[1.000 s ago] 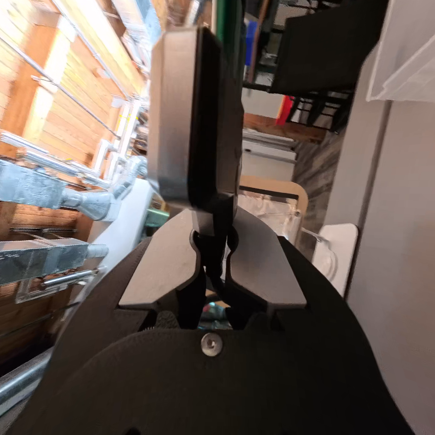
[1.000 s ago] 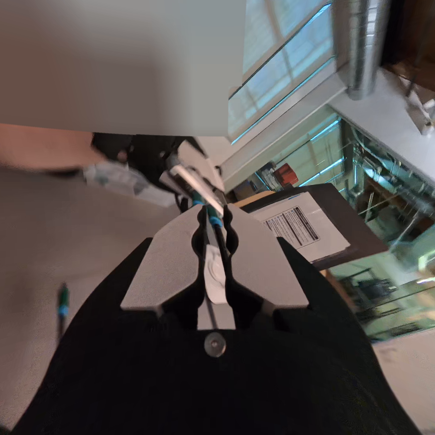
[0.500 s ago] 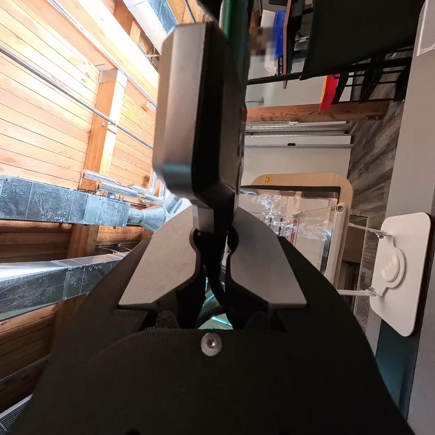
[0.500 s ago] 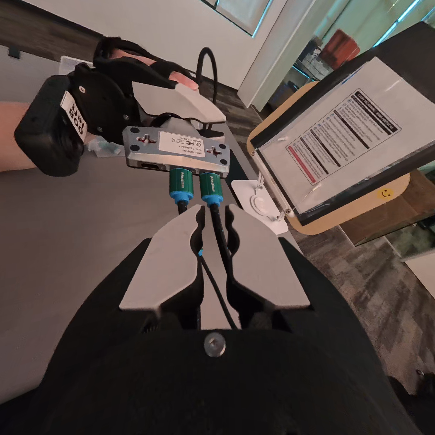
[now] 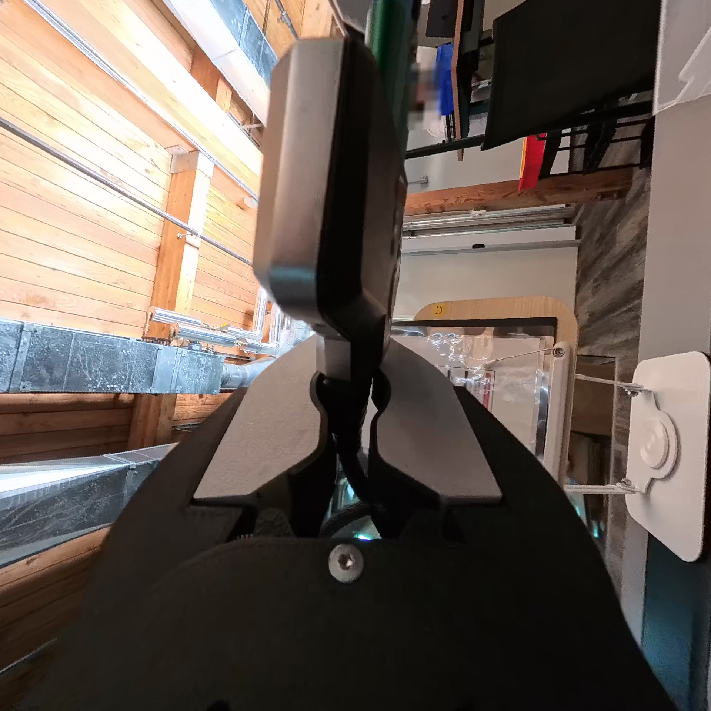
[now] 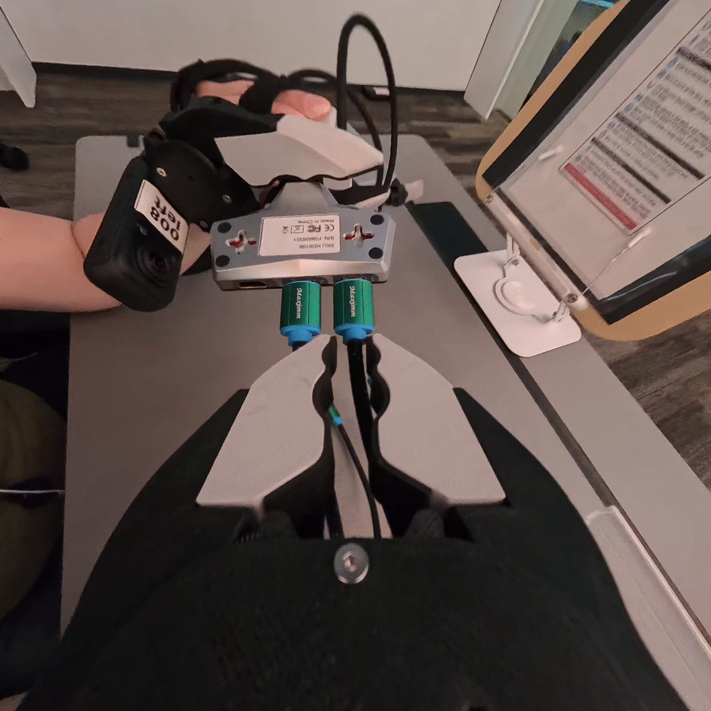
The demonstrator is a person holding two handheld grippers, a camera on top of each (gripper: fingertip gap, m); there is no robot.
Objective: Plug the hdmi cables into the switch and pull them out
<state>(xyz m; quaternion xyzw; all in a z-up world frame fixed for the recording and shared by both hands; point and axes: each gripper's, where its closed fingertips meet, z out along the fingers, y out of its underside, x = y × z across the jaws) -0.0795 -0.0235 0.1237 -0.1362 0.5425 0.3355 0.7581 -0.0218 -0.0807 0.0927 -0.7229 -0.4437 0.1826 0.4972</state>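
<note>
A grey metal HDMI switch (image 6: 300, 250) is held above the grey table (image 6: 154, 384), underside up, by my left gripper (image 6: 319, 181), which is shut on its far end. Two green HDMI plugs with blue collars (image 6: 301, 307) (image 6: 352, 306) sit in its near ports; a third port (image 6: 252, 285) is empty. My right gripper (image 6: 351, 342) is shut on the black cable (image 6: 358, 381) just behind the right plug. Another small green plug (image 6: 334, 417) lies on the table below. In the left wrist view my left gripper (image 5: 348, 369) holds the switch (image 5: 323, 184) edge-on.
A sign in a clear stand with a white base (image 6: 515, 307) stands at the table's right edge. A black cable loop (image 6: 384, 96) rises behind the switch. A person's forearm (image 6: 38, 261) comes in from the left.
The right wrist view has swung down from the ceiling to the table, and the switch now sits closer and more level. Both grippers have kept their grip.
</note>
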